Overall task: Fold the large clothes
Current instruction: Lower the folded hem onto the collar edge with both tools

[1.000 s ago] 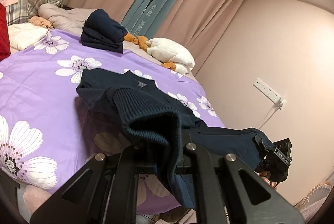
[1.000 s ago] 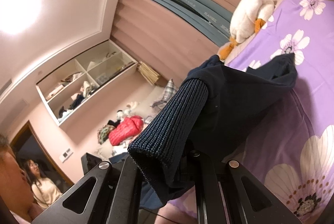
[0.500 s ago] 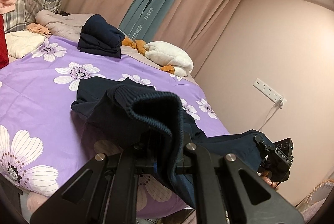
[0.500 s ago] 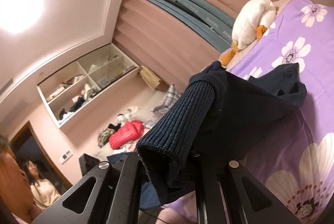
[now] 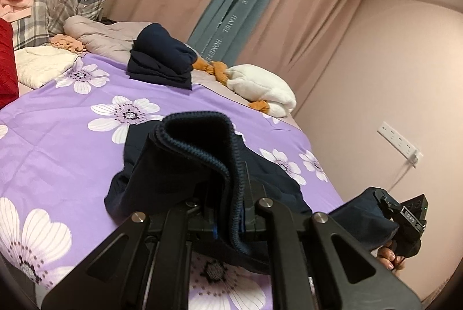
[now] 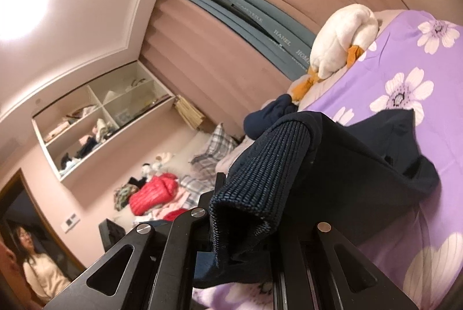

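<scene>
A navy sweater (image 5: 185, 165) hangs between the two grippers over the near edge of the bed (image 5: 58, 136), its body partly draped on the purple flowered cover. The left gripper (image 5: 228, 226) is clamped tight on a ribbed hem or cuff (image 5: 202, 125) of the sweater, which folds over above its jaws and trails down past them. The right gripper (image 6: 246, 240) is closed just as tightly on another ribbed cuff (image 6: 269, 165), the knit bunched up in front of its camera with the rest of the sweater spreading away onto the bed. In the left wrist view the right gripper's body shows at the lower right beside the bed, with sweater cloth running into it and a hand (image 5: 387, 255) under it.

Farther up the bed from the sweater lies a folded navy stack (image 5: 162, 61), and just beside that a white plush duck (image 5: 260, 87) with orange feet near the bed's far edge. Plaid pillows (image 5: 58, 9) and a red jacket (image 6: 153, 191) sit at the head of the bed. Behind the bed hang pink curtains (image 5: 289, 20) with a grey-blue panel. On the wall right of the bed is a socket strip (image 5: 399, 140). The right wrist view also shows open wall shelves (image 6: 98, 119) beyond the head of the bed, and a person (image 6: 37, 263) in a doorway.
</scene>
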The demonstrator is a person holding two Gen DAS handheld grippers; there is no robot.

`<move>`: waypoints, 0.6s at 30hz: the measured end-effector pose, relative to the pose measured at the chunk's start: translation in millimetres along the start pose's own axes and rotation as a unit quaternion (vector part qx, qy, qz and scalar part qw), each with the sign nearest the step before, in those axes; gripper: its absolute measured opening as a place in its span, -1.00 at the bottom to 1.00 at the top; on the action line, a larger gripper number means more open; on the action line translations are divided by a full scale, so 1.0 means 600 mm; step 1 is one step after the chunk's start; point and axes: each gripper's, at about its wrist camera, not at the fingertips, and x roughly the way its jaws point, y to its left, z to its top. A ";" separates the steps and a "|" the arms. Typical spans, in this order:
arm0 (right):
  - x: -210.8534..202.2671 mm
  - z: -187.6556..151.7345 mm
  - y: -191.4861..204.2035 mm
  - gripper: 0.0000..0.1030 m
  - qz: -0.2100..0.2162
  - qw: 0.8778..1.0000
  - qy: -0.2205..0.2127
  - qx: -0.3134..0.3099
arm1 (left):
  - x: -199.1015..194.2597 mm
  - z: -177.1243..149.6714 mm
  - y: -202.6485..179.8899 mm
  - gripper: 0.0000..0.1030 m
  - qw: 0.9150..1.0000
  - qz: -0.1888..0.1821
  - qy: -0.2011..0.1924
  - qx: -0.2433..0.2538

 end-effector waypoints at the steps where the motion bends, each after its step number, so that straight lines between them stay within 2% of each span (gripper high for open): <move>1: 0.003 0.002 -0.001 -0.77 -0.003 1.000 0.001 -0.001 | 0.005 0.004 0.005 -0.83 1.000 0.002 0.001 -0.003; 12: 0.048 0.031 -0.010 -0.77 -0.032 0.999 0.010 -0.009 | 0.072 0.045 0.017 -0.82 1.000 0.024 0.017 -0.002; 18: 0.078 0.044 -0.017 -0.77 -0.065 0.998 0.017 -0.018 | 0.124 0.059 0.031 -0.81 0.999 0.036 0.032 -0.011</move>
